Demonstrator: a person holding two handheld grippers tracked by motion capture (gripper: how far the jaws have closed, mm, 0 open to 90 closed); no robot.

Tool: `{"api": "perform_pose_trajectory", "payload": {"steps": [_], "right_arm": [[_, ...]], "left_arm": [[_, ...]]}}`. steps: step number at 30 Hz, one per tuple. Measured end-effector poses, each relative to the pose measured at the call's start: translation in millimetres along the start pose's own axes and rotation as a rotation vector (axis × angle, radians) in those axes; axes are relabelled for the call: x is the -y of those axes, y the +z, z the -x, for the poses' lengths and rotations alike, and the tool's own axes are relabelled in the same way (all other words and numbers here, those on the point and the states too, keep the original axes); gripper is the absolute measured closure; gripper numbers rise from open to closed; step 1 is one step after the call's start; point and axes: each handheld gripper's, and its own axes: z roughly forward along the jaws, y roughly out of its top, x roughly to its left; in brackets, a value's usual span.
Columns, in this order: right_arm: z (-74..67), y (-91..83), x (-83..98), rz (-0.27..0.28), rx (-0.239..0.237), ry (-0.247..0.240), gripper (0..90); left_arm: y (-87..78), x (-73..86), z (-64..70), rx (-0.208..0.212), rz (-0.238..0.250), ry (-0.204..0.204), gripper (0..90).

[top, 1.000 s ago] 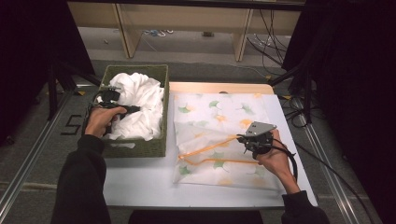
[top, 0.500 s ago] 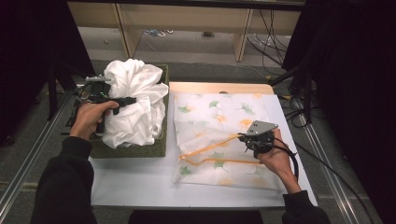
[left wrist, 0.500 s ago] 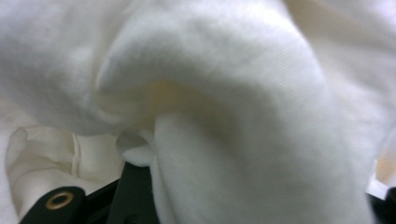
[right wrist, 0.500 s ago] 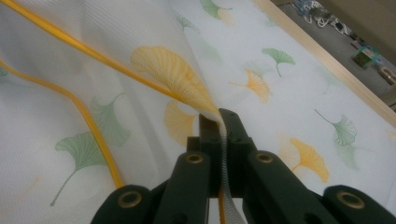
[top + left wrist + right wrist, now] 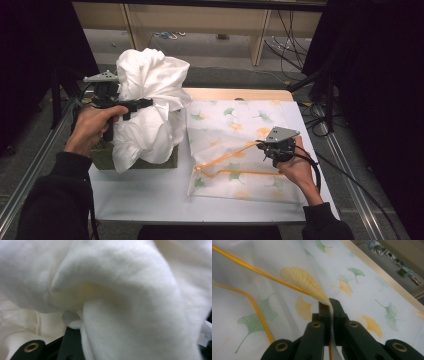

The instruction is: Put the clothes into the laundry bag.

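Left gripper (image 5: 145, 104) clamped on white garment (image 5: 150, 110), bundle lifted clear above green basket (image 5: 142, 162). Mesh laundry bag (image 5: 240, 150) flat on table; right gripper (image 5: 264, 146) pinches its orange-edged opening raised. Stuffing not begun, zipping after.

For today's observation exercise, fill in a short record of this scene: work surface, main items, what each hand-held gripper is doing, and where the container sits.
surface: white table
left hand-held gripper: shut on white garment, bundle lifted above green bin
right hand-held gripper: shut on ginkgo-print mesh laundry bag at its orange-trimmed opening, holding the edge up
bag position: flat on the table, right of the bin
bin position: left side of the table, partly hidden by the garment
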Motion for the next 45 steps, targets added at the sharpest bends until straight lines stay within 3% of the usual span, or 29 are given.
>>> {"api": "perform_pose_trajectory", "payload": {"steps": [3, 7, 9, 11, 12, 14, 15, 16, 17, 18, 23, 27, 28, 34, 37, 41, 42, 43, 44, 45], "right_arm": [[1.7, 0.2, -0.1, -0.004, -0.008, 0.000, 89.8], [4.0, 1.9, -0.1, 0.002, -0.005, -0.012, 89.8], [4.5, 2.7, -0.7, -0.001, -0.004, 0.001, 89.8], [5.5, 2.9, -1.1, 0.001, -0.003, -0.003, 89.8], [5.5, 2.9, -1.1, 0.001, -0.003, -0.003, 89.8], [6.0, 3.6, -1.3, 0.006, -0.001, -0.021, 89.8], [4.1, 2.5, -1.2, -0.010, -0.007, 0.004, 89.8], [5.5, 3.3, -1.5, 0.002, -0.004, -0.018, 89.8], [5.5, 3.3, -1.5, 0.002, -0.004, -0.018, 89.8], [5.2, 2.7, -0.8, 0.000, -0.005, 0.004, 89.8], [8.1, 0.9, 0.2, 0.002, -0.004, 0.016, 89.8], [9.1, 1.0, 0.3, 0.001, -0.002, 0.028, 89.8], [10.1, 1.9, 0.2, 0.003, -0.007, 0.025, 89.7], [12.5, 3.1, -1.1, 0.017, -0.006, 0.018, 89.8], [15.3, -1.2, -5.3, 0.044, -0.010, 0.054, 89.8], [21.3, -6.4, -10.5, 0.075, -0.001, 0.056, 89.8], [20.9, -7.1, -11.1, 0.078, -0.010, 0.069, 89.8], [20.9, -7.1, -11.1, 0.078, -0.010, 0.069, 89.8], [22.3, -9.5, -13.0, 0.091, -0.018, 0.058, 89.8], [22.3, -9.5, -13.0, 0.091, -0.018, 0.058, 89.8]], "left_arm": [[-3.0, -2.9, 8.5, 0.019, 0.007, 0.014, 58.9], [-8.4, -9.1, 30.8, 0.060, 0.024, 0.050, 58.9], [-10.5, -12.1, 42.7, 0.105, 0.033, 0.066, 58.9], [-8.4, -13.8, 60.4, 0.189, 0.036, 0.067, 58.9], [-8.4, -13.8, 60.4, 0.189, 0.036, 0.067, 58.8], [-1.7, -12.0, 79.3, 0.247, 0.001, 0.082, 58.8], [1.7, -10.7, 87.5, 0.277, -0.009, 0.094, 58.8], [6.3, -8.0, 99.8, 0.312, -0.018, 0.104, 58.8], [6.3, -8.0, 99.8, 0.312, -0.018, 0.104, 58.8], [9.3, -6.0, 109.6, 0.334, -0.030, 0.116, 58.8], [16.1, 4.6, 143.5, 0.401, -0.079, 0.171, 58.7], [17.4, 10.0, 155.9, 0.436, -0.095, 0.183, 58.5], [19.1, 14.8, 164.0, 0.462, -0.107, 0.189, 58.5], [33.6, 34.7, 182.1, 0.527, -0.148, 0.189, 58.3], [50.9, 52.2, 189.6, 0.573, -0.207, 0.195, 58.1], [77.6, 77.3, 200.3, 0.629, -0.269, 0.184, 58.1], [91.7, 89.0, 204.0, 0.649, -0.308, 0.181, 58.0], [91.7, 89.0, 204.0, 0.649, -0.308, 0.181, 58.0], [108.3, 101.7, 209.3, 0.669, -0.350, 0.177, 58.0], [108.3, 101.7, 209.3, 0.669, -0.350, 0.177, 58.0]]}}
